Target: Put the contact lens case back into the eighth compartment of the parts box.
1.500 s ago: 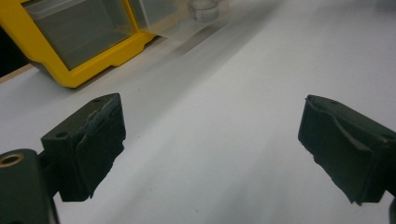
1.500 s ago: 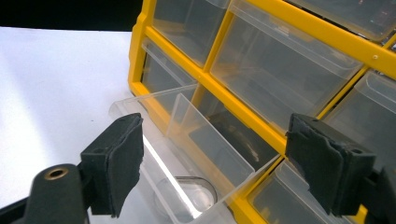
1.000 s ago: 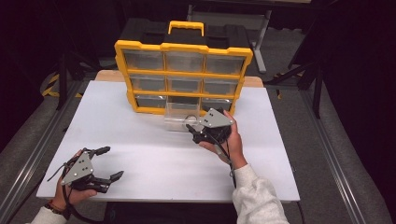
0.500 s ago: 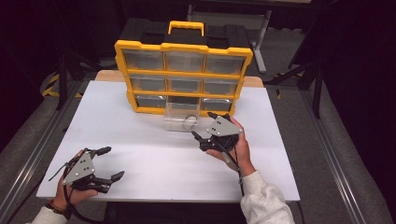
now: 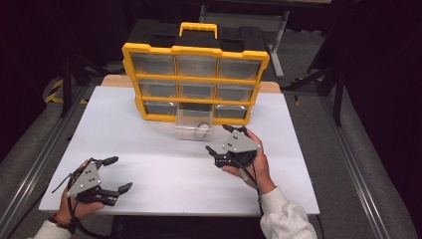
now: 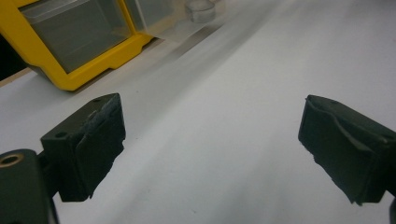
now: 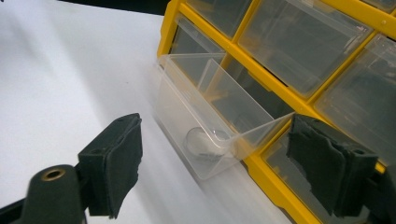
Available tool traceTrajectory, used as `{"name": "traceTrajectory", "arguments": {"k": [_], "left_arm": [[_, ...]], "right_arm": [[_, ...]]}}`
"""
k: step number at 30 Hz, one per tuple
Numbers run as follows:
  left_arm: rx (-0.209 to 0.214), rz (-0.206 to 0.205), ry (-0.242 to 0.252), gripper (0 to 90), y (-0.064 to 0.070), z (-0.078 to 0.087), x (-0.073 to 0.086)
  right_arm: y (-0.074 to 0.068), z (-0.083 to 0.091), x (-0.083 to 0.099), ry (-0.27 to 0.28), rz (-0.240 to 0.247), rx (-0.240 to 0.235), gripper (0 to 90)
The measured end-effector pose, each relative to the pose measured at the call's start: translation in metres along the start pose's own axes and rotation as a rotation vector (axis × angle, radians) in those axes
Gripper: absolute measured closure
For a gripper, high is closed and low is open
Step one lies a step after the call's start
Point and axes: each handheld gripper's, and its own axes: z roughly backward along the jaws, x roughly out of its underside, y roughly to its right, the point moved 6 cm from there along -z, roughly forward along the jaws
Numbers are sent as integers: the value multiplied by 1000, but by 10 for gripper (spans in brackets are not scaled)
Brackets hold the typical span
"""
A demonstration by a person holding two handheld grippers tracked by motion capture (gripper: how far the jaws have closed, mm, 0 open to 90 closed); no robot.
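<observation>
Right gripper jaws wide, holding nothing, just beside the pulled-out clear drawer; left gripper likewise wide, empty

**Three cameras, one shared drawer**

The high view looks forward and down from the person's side at the whole white counter. The left gripper view skims low across it; the right gripper view sits close to the yellow plastic drawer cabinet — all three catch its pulled-out clear drawer.
</observation>
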Motion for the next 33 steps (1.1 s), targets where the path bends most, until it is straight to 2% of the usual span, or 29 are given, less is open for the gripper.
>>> {"name": "traceTrajectory", "arguments": {"k": [18,33], "left_arm": [[-1,-5,-5,85,0,0,0],[-2,-10,-11,87,0,-1,1]], "right_arm": [[-8,16,9,-14,21,-13,186],[-12,32,27,-54,42,5,178]]}}
